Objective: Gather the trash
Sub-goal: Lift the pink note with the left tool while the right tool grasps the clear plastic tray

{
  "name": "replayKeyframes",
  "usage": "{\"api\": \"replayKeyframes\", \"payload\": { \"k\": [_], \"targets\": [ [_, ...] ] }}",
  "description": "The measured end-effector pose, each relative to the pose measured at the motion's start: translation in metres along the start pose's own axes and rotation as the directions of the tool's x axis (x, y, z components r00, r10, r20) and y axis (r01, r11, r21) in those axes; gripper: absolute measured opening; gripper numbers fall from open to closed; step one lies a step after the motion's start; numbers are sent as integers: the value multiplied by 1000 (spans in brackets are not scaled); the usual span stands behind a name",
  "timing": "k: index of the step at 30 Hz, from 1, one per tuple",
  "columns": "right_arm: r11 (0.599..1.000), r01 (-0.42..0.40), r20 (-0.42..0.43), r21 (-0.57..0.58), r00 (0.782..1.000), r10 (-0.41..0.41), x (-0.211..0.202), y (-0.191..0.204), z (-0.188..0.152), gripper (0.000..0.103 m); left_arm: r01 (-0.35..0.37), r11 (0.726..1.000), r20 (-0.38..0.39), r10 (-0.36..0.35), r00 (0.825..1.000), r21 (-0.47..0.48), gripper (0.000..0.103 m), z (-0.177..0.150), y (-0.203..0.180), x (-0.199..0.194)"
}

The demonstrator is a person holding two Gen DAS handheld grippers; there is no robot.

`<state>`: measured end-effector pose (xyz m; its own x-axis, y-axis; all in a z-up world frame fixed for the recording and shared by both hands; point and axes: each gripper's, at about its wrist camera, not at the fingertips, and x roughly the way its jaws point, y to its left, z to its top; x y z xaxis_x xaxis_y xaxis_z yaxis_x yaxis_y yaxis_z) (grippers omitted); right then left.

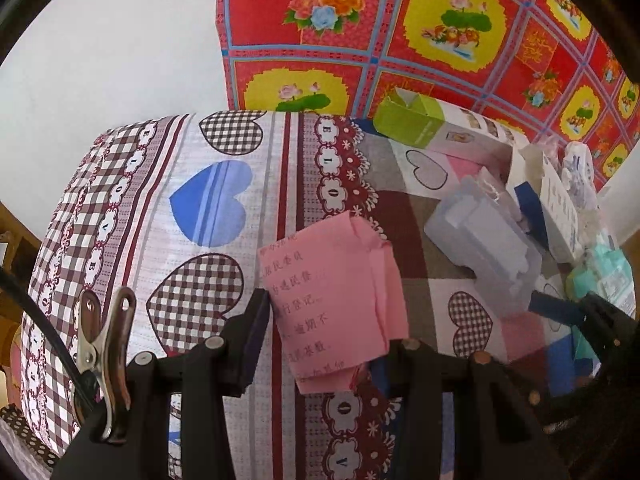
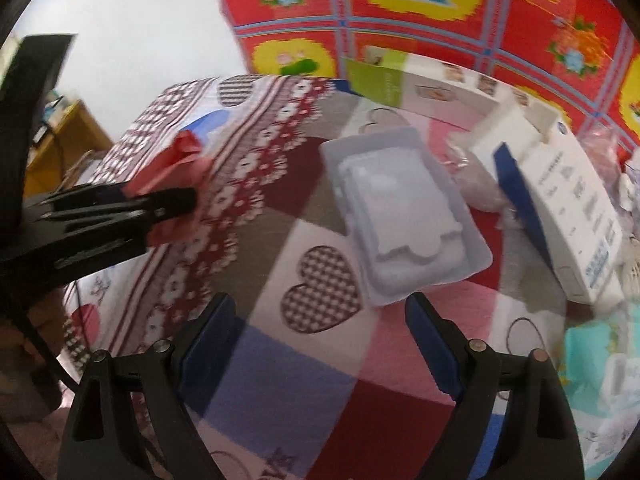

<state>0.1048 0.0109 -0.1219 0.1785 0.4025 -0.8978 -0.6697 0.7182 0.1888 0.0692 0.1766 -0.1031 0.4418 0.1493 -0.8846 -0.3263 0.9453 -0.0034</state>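
Pink paper [image 1: 336,312], folded and printed with characters, sits pinched between my left gripper [image 1: 324,344] pads, jaws partway closed on it, held above the heart-print bedsheet [image 1: 192,208]. From my right wrist view the same left gripper [image 2: 160,204] shows side-on at the left with the pink sheet [image 2: 176,168] bunched in its fingers. My right gripper [image 2: 320,332] stands wide open, nothing between the blue pads, hovering over the sheet with the clear plastic blister tray [image 2: 400,216] just beyond the fingertips, not touching as far as I can tell. More trash lies right of the tray: white carton with blue edge [image 2: 568,208], green-and-white box [image 2: 384,80] at the back against the red floral quilt [image 2: 440,8], teal packet [image 2: 592,344] at lower right. Right view is blurred.
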Motion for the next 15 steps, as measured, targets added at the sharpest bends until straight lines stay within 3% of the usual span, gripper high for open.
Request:
{"api": "replayKeyframes", "payload": {
  "k": [5,9,11,15],
  "targets": [
    [1000,-13,13,-25,1000,13,-20,0,1,89,-4,1000,-16,4,1000,-26,47,0,8,4],
    [998,52,77,-47,996,-49,-33,-11,11,89,-11,999,-6,11,1000,-44,47,3,17,3],
    [994,91,89,-55,992,-86,-29,-21,21,89,-13,998,-4,13,1000,-58,47,3,22,3],
    [993,84,61,-85,995,-79,-12,-36,37,89,-21,997,-14,20,1000,-75,47,2,30,4]
  ]
}}
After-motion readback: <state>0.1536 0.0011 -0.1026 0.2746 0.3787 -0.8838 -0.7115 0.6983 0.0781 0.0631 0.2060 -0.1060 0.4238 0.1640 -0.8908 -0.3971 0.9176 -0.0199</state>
